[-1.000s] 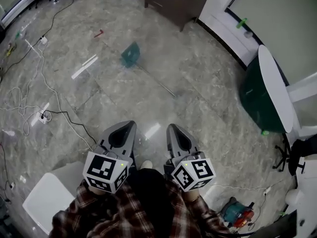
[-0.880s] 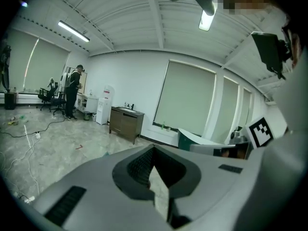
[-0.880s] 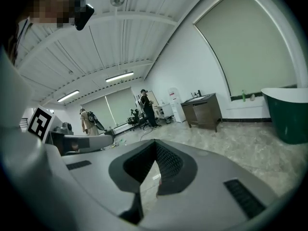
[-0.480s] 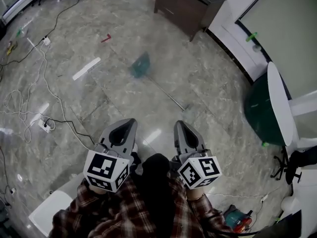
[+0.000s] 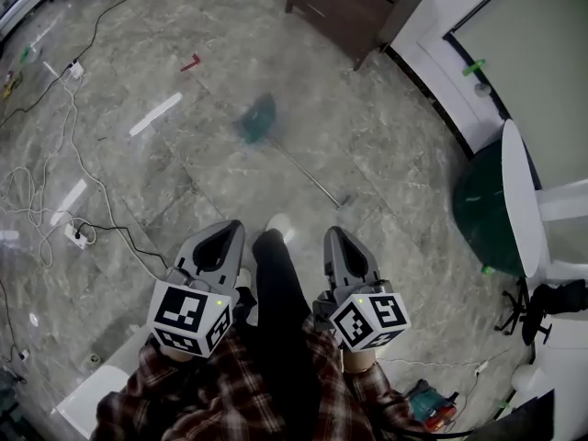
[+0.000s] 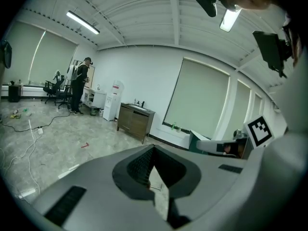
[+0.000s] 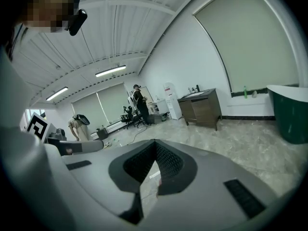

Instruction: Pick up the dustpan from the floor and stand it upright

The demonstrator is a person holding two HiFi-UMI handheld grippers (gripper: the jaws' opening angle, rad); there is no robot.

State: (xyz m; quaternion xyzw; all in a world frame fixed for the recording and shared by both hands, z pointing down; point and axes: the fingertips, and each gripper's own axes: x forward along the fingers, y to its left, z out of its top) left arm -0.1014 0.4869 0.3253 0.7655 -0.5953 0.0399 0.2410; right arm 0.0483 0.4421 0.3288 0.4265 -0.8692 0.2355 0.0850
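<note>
On the floor ahead, dustpan [image 5: 256, 119] lies flat, well apart from left gripper [image 5: 223, 234] and right gripper [image 5: 336, 239], both pressed together, empty. Approach step, I'd say; next: get nearer, spread jaws over its handle [image 5: 308, 175].

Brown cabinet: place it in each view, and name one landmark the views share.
Head view: brown cabinet at the top edge, right of centre.
Left gripper view: centre-left, by the far wall.
Right gripper view: right of centre.
Shared landmark: green table.
</note>
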